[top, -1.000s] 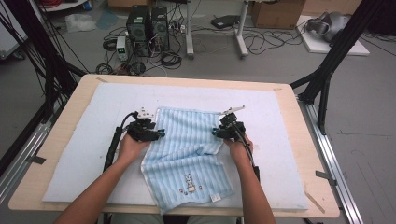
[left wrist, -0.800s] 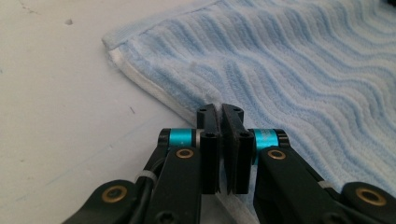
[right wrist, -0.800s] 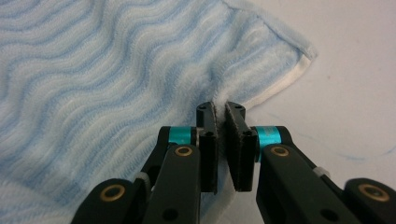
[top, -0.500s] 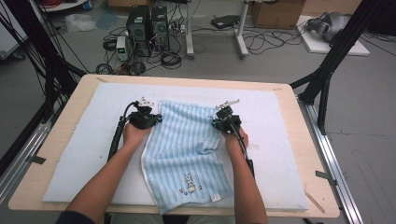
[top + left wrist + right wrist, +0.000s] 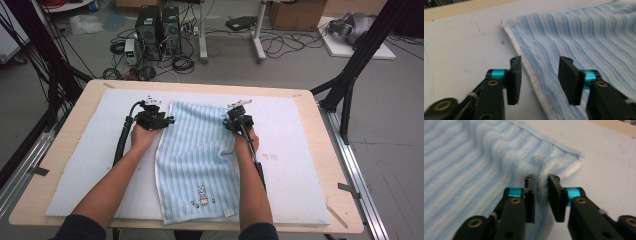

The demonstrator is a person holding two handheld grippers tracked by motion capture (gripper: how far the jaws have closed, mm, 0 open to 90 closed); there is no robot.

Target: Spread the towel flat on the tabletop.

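A light blue striped towel [image 5: 195, 160] lies lengthwise on the white mat [image 5: 300, 130], with a small rabbit motif [image 5: 202, 196] near its near end. My left gripper [image 5: 165, 119] sits at the towel's far left edge. Its jaws have just been opening and stand wide apart [image 5: 540, 61] over the white hem of the towel [image 5: 579, 37], gripping nothing. My right gripper [image 5: 229, 118] is at the far right corner. Its jaws have just been opening too, a narrow gap [image 5: 541, 178], and a raised fold of towel [image 5: 474, 157] stands loosely between the pads.
The mat covers a wooden table [image 5: 340, 150]. Black frame legs [image 5: 350, 85] stand at both sides. On the floor beyond the far edge are computer towers [image 5: 157, 25], tangled cables and boxes. Bare mat lies left and right of the towel.
Both hands moved away from the person, drawing the towel's far edge farther up the mat and stretching it flatter. Both grippers then loosened at that edge.
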